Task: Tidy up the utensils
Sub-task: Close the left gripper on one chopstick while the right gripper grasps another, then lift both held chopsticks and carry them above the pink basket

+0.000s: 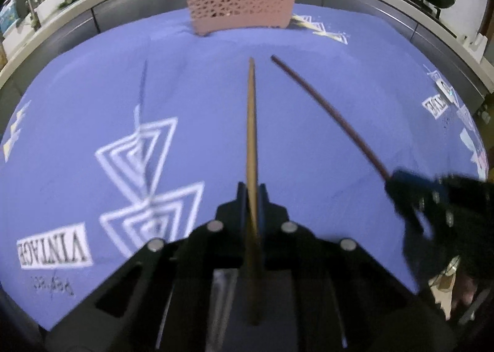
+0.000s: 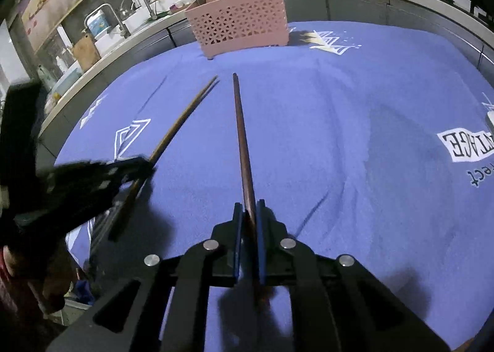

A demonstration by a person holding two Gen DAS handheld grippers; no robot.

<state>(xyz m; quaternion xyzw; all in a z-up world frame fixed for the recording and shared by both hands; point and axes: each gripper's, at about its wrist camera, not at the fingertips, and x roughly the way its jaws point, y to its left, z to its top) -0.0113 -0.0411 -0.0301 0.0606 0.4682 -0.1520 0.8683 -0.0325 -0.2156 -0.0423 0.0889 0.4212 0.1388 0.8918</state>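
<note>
Across tabletop: blue printed cloth with white triangle motifs and "VINTAGE" lettering. At far edge of cloth: pink perforated plastic utensil basket, upright, several wooden sticks standing inside. Nearer, above cloth: left gripper clamped on light brown wooden chopstick; right gripper clamped on dark reddish-brown chopstick. Both chopsticks point toward basket, tips apart, well short of it.
</note>
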